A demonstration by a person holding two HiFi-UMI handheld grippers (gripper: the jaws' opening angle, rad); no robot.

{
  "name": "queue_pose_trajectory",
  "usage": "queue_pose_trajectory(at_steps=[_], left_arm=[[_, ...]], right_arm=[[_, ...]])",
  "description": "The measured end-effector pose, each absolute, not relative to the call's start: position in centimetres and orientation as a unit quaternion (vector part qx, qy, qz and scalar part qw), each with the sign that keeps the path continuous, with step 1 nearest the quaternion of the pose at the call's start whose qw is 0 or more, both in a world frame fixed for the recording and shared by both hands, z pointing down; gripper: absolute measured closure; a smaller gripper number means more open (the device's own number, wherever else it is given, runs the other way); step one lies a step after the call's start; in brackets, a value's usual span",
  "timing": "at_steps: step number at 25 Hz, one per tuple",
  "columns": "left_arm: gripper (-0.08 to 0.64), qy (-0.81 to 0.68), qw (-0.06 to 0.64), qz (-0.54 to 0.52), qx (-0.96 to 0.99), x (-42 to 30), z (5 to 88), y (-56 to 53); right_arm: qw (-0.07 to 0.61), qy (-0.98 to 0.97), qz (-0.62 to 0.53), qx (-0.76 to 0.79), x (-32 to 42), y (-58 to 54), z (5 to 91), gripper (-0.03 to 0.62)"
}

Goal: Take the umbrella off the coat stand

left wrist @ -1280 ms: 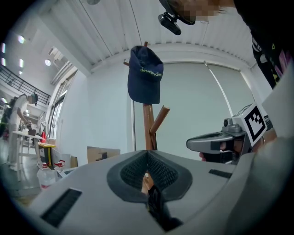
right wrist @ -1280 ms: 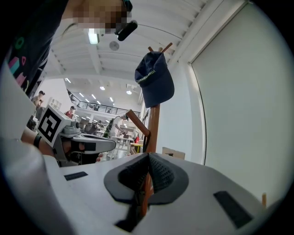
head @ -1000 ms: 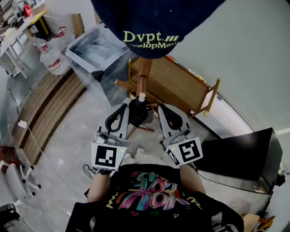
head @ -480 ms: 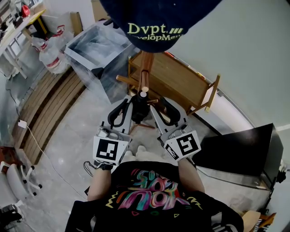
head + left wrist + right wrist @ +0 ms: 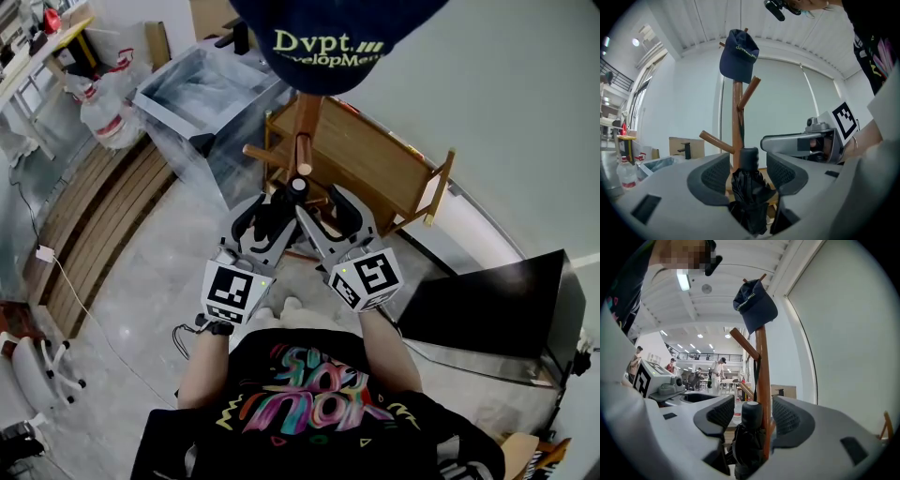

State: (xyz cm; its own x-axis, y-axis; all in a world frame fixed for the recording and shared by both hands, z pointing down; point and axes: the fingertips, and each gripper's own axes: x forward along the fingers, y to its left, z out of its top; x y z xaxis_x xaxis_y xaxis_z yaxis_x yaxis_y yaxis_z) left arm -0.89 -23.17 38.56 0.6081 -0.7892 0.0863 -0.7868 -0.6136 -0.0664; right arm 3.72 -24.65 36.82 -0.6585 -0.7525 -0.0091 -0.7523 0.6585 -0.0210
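A folded black umbrella (image 5: 284, 217) hangs low on the wooden coat stand (image 5: 305, 141), whose top carries a dark blue cap (image 5: 328, 37). My left gripper (image 5: 265, 217) and right gripper (image 5: 319, 214) meet at the umbrella from either side. Both sets of jaws have just been opening. In the left gripper view the umbrella (image 5: 749, 187) stands between the open jaws of the left gripper (image 5: 749, 174), with a gap at each pad. The right gripper (image 5: 752, 414) is likewise open around the umbrella (image 5: 749, 437), with the stand's pole (image 5: 761, 371) just behind it.
A wooden frame (image 5: 380, 178) leans on the wall behind the stand. A clear plastic bin (image 5: 202, 94) sits at the back left, wooden slats (image 5: 98, 220) lie on the floor at left, and a black panel (image 5: 497, 314) stands at right. People (image 5: 717, 373) stand far off.
Both grippers have moved forward towards the stand and drawn together at the umbrella. Their jaws, shut earlier, now stand open with the umbrella between them.
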Motion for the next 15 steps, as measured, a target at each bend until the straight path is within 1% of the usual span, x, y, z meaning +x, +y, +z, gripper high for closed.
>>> queue_pose_trajectory(at_steps=[3, 10, 15], left_arm=[[0.312, 0.429, 0.008, -0.067, -0.901, -0.6, 40.0, -23.5], [0.298, 0.406, -0.015, -0.075, -0.911, -0.3, 42.7, -24.3], [0.281, 0.379, -0.029, -0.058, -0.923, 0.2, 43.8, -24.4]], right_arm=[[0.012, 0.909, -0.021, -0.416, 3.6, -25.3, 37.6, 0.337], [0.011, 0.913, -0.032, -0.406, 2.7, -26.4, 38.9, 0.334], [0.012, 0.924, -0.027, -0.381, 2.1, -26.8, 39.1, 0.332]])
